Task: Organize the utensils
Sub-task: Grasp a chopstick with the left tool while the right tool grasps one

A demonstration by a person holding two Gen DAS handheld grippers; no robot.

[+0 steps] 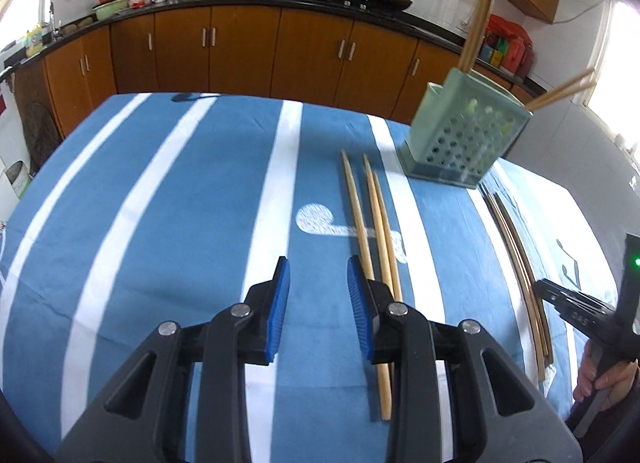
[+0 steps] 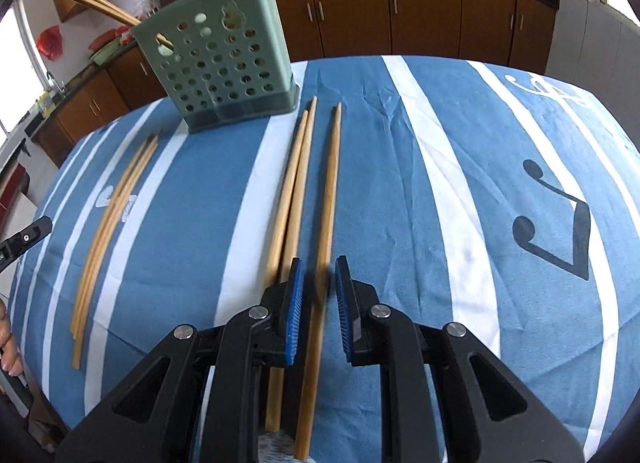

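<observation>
A green perforated utensil holder stands on the blue striped tablecloth with chopsticks sticking out of it. Three wooden chopsticks lie just right of my left gripper, which is open and empty above the cloth. In the right wrist view three more chopsticks lie ahead; my right gripper is open and straddles the rightmost chopstick, its pads not closed on it. The other two chopsticks lie just left of it. The left group also shows in the right wrist view.
The tablecloth covers a table with its far edge near brown kitchen cabinets. A counter above holds woks, bowls and bottles. The right gripper's body shows at the right edge of the left wrist view.
</observation>
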